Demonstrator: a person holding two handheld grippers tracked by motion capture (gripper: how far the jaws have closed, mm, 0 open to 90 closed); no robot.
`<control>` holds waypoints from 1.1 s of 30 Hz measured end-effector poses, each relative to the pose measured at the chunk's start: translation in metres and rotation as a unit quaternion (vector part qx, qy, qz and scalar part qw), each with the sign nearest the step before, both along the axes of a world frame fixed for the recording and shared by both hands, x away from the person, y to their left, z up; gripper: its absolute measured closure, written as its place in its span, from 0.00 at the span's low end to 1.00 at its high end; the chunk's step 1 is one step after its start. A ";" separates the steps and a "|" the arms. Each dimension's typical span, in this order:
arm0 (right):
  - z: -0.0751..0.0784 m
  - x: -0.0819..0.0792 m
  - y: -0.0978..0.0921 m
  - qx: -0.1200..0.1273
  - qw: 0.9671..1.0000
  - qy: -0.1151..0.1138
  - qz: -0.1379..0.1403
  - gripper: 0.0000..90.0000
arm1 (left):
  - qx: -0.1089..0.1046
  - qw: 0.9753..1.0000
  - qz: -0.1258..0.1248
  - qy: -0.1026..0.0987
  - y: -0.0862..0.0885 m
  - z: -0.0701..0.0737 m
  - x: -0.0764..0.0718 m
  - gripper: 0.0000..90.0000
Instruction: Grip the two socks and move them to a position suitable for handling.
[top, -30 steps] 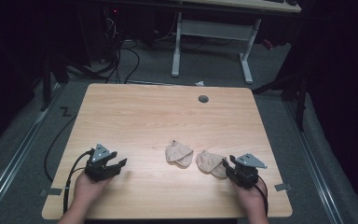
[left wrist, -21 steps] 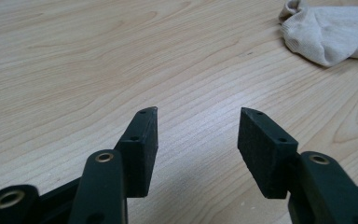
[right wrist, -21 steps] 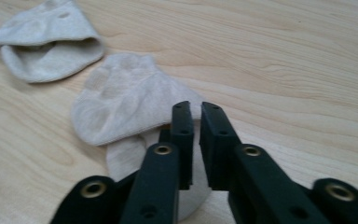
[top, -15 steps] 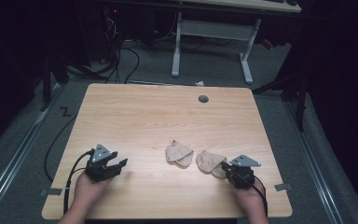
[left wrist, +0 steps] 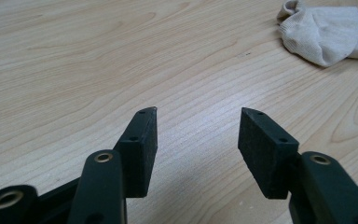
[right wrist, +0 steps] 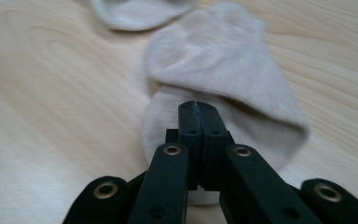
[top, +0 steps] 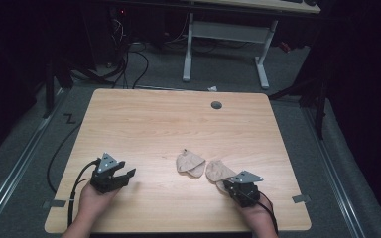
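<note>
Two beige ankle socks lie side by side on the wooden table (top: 154, 124): the left sock (top: 190, 163) and the right sock (top: 218, 169). My right gripper (top: 229, 185) sits at the right sock's near end. In the right gripper view its jaws are pressed together, and my right gripper (right wrist: 196, 105) points over the folded right sock (right wrist: 223, 60); no cloth shows between the jaws. The left sock (right wrist: 135, 11) lies beyond, blurred. My left gripper (top: 127, 174) rests open on bare wood near the front left. In its own view my left gripper (left wrist: 198, 114) holds nothing, and the left sock (left wrist: 321, 32) lies far off.
A round grey grommet (top: 216, 105) sits near the table's far edge. A white desk frame (top: 225, 39) and cables (top: 129, 54) stand on the dark floor behind. The table's front edge (top: 178, 231) runs just under my hands.
My right gripper has slid left and slightly nearer, onto the right sock's near end. The left gripper and both socks have stayed put.
</note>
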State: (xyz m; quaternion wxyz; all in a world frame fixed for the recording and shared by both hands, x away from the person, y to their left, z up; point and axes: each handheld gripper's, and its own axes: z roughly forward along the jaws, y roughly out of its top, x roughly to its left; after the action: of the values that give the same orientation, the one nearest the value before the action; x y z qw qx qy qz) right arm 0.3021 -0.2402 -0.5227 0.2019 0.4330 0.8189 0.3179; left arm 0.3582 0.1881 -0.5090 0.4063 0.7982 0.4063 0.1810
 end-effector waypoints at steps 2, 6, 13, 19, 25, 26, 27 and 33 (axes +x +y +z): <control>0.000 -0.003 0.010 0.001 1.000 0.002 0.018 0.99 | 0.001 1.000 0.000 0.000 0.000 0.000 0.000 0.53; 0.000 -0.010 0.026 0.015 0.998 0.013 0.054 0.99 | 0.000 1.000 -0.001 0.000 -0.001 -0.001 0.000 0.53; 0.020 -0.017 0.026 0.039 0.997 -0.038 0.047 0.99 | -0.001 1.000 -0.001 0.000 -0.001 -0.001 0.000 0.53; 0.016 0.000 -0.002 0.014 0.998 -0.045 -0.034 1.00 | -0.001 1.000 -0.004 0.001 -0.004 -0.002 0.000 0.55; 0.008 -0.001 0.003 0.006 1.000 -0.019 -0.017 1.00 | -0.009 1.000 -0.009 0.000 -0.006 0.001 -0.002 0.55; 0.007 -0.004 0.008 0.002 1.000 -0.017 -0.007 1.00 | -0.013 1.000 -0.010 0.002 -0.007 0.001 -0.003 0.55; 0.006 -0.006 0.012 -0.002 1.000 -0.016 0.004 1.00 | -0.015 1.000 -0.014 0.002 -0.008 0.002 -0.004 0.55; 0.001 -0.011 0.042 -0.027 0.998 -0.015 0.054 1.00 | -0.015 0.999 -0.048 0.004 -0.028 0.004 -0.014 0.55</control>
State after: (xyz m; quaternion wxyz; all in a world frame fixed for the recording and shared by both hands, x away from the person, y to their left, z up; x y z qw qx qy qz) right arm 0.2913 -0.1978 -0.5222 0.2080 0.3778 0.8462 0.3129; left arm 0.3445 0.1598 -0.5050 0.4251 0.8111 0.3717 0.1524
